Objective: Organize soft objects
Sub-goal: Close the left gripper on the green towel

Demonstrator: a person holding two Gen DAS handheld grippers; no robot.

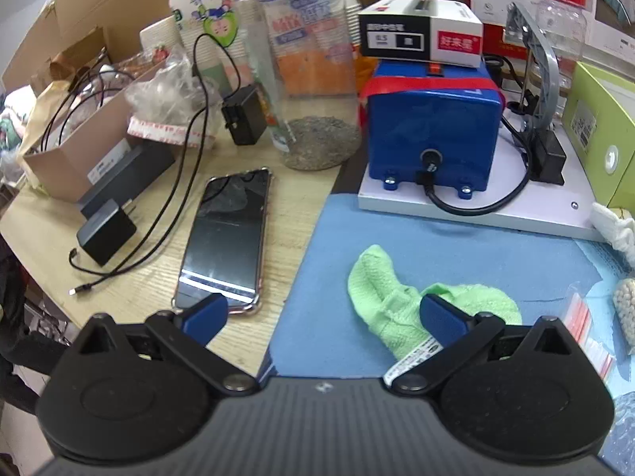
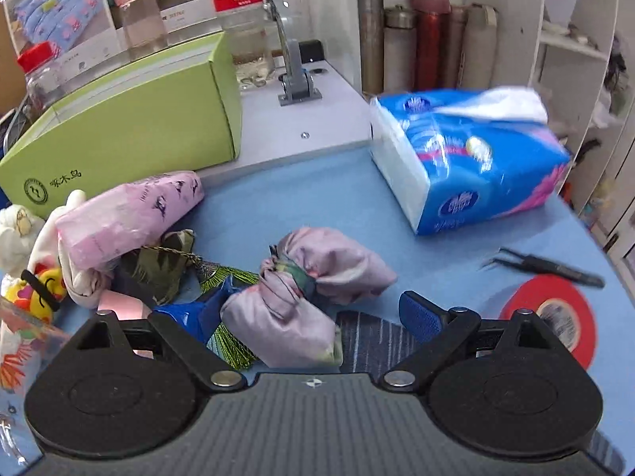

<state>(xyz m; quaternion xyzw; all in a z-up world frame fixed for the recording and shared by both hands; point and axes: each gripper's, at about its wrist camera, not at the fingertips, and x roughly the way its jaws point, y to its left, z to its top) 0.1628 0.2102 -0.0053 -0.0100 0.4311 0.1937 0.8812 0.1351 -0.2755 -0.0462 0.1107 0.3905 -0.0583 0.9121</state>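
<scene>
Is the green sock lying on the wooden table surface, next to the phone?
No, the green sock lies on the blue mat, while the phone lies on the wooden table.

Green sock crumpled; lilac pouch lies knotted.

- Lime-green knitted sock on plain blue mat.
- Lilac satin pouch, green-patterned at its knot.
- Blue-and-white plastic tissue pack, pink swirls.
- Red tape roll.
</scene>
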